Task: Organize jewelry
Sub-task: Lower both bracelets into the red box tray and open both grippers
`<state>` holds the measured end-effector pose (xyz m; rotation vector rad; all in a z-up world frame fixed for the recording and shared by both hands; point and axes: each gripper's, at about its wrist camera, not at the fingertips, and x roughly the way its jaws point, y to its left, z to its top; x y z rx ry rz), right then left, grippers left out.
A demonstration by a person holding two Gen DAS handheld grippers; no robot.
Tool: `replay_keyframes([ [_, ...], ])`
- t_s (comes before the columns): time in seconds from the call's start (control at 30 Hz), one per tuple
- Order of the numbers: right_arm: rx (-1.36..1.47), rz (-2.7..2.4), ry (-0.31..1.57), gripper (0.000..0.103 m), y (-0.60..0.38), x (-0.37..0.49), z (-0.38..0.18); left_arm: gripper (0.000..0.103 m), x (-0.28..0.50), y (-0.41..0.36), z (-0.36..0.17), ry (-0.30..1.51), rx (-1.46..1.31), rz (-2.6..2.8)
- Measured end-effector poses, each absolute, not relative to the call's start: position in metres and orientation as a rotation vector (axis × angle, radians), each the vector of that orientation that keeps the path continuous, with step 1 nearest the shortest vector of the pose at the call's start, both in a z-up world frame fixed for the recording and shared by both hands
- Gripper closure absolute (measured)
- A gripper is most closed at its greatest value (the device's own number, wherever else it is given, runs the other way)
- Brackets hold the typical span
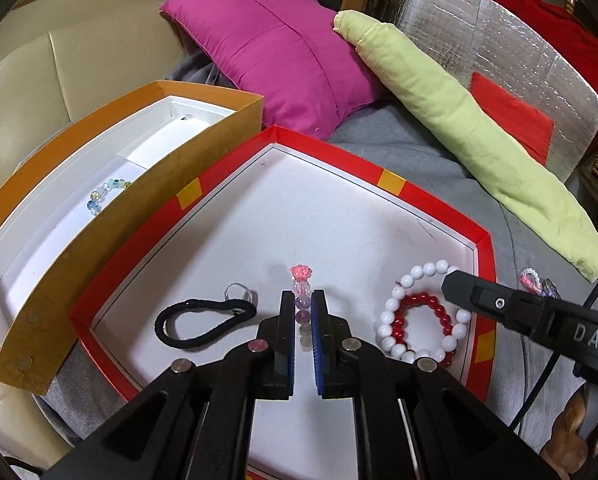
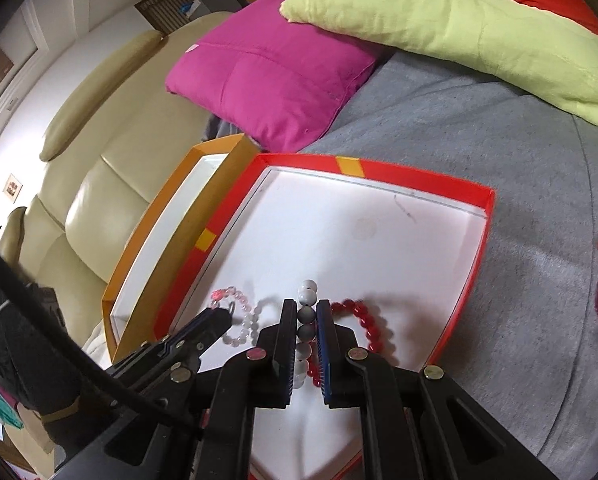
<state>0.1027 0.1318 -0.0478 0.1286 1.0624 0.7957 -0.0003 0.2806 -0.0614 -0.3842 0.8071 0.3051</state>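
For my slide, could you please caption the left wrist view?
Left tool shut on pink bead bracelet inside red tray.

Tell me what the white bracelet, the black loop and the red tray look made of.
White bracelet: glossy opaque round beads, maybe stone, glass or plastic.
Black loop: matte fabric-covered elastic, apparently a hair tie.
Red tray: printed cardboard with thin folded walls and a white lining.

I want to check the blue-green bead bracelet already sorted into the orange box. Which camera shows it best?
The left wrist view: the blue-green bead bracelet lies in plain sight on the white floor of the orange box. In the right wrist view the box's wall hides it.
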Motion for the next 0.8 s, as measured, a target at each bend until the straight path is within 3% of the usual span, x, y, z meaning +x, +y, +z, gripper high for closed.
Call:
replay_keyframes([
  [0.8, 0.247, 0.706, 1.140, 0.092, 0.117, 0.147, -0.075, 0.095, 0.012, 0.279, -0.076, 0.840, -0.366, 0.323],
])
